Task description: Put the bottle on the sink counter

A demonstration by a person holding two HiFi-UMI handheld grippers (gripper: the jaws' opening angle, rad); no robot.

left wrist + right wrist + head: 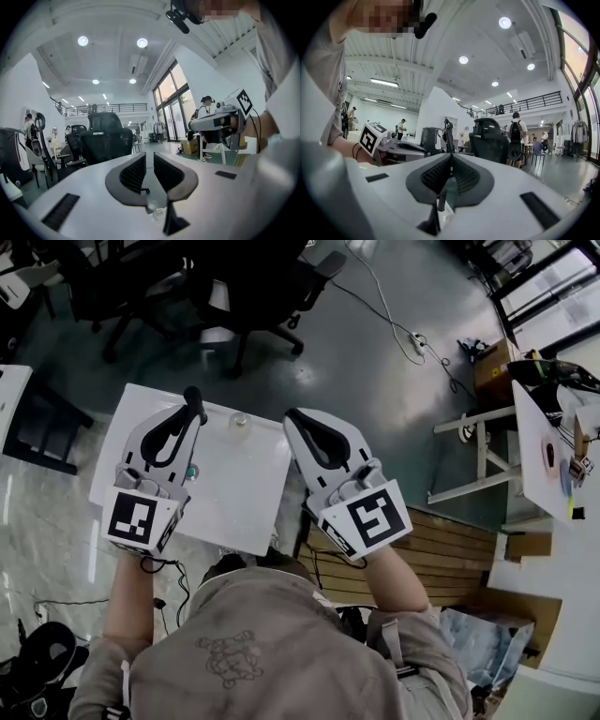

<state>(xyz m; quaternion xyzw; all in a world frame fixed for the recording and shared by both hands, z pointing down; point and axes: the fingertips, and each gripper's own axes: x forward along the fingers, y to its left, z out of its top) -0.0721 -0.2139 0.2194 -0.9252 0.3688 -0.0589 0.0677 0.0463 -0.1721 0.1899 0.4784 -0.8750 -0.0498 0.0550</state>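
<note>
**White table, grey floor: bottle not confirmed**

Left gripper (194, 407): jaws drawn all but together with a thin slit between them, nothing in it. Right gripper (293, 416): pads pressed together, empty. The two are held side by side, tips pointing away from the person.

Table (253, 512): white, flat and matt, directly under both grippers. It is bare apart from one item.

Round item (241, 418): small and pale, on the table between the two sets of tips and just past them. It may be the bottle's top seen from above; I cannot tell. No other bottle shows in any view.

Bottle, handling (judged): probably light, smooth and round-sided, so liable to slip or turn in the pads. Thin plastic would dent and glass would need care. Best taken across the body, below the shoulder, jaws level, bottle upright.

Floor (375, 343): grey-green and glossy, beyond the table.

Power strip (419, 341): lies on the floor with its cable, ahead and right of the right gripper.

Chairs (253, 287): black, wheeled, straight ahead of the tips.

Desk (534, 446): white, cluttered, well off to the right gripper's outer side.

Room: large and open, with a white ceiling, round lights and tall windows (171, 108) far ahead. No sink counter is in view.
</note>
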